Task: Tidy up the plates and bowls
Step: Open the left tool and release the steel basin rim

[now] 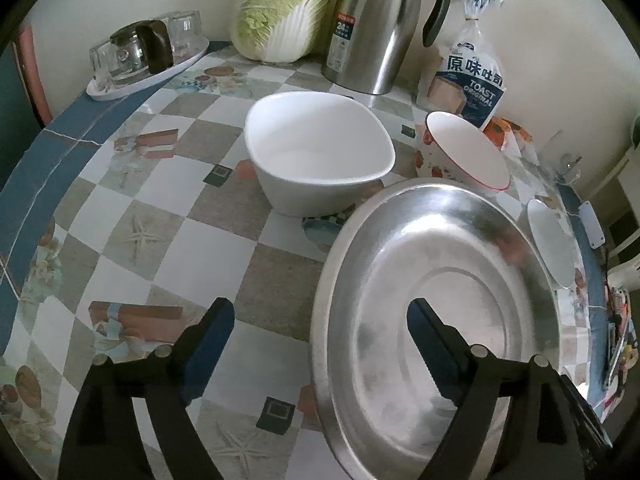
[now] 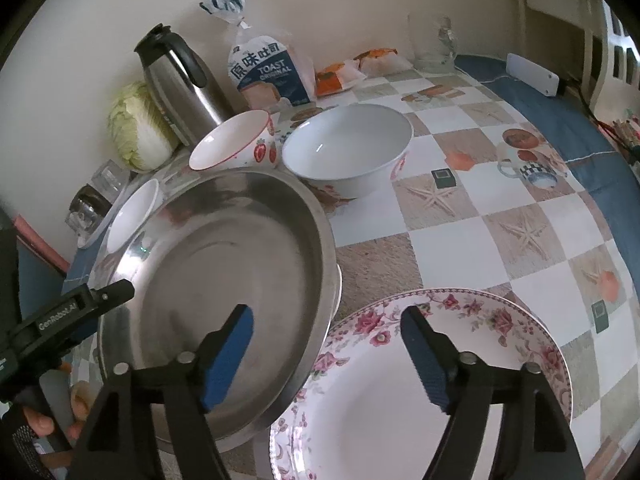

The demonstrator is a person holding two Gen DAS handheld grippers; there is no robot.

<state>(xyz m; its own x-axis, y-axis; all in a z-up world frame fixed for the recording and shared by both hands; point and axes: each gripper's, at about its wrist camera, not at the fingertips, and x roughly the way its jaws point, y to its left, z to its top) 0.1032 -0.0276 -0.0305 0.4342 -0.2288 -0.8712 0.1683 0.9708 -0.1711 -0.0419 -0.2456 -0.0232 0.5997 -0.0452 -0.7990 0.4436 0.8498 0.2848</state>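
A wide steel dish point(image 1: 460, 264) rests on the checked tablecloth, and both grippers straddle its rim. My left gripper point(image 1: 320, 312) is open, with its right finger over the dish and its left finger over the cloth. My right gripper point(image 2: 328, 314) is also open, one finger above the steel dish point(image 2: 224, 272) and the other above a floral plate point(image 2: 380, 400). Behind stand a white squarish bowl point(image 1: 320, 156), a strawberry-patterned bowl point(image 1: 464, 152) and a small white dish point(image 1: 550, 244). A round white bowl point(image 2: 348, 152) sits beyond the steel dish.
Along the wall stand a steel jug point(image 1: 372, 28), a cabbage point(image 1: 280, 12), a toast bag point(image 1: 468, 80) and a tray of glasses point(image 1: 148, 60). A glass mug point(image 2: 434, 44) and a white box point(image 2: 532, 74) sit far right. A hand point(image 2: 40, 424) holds the left gripper's handle.
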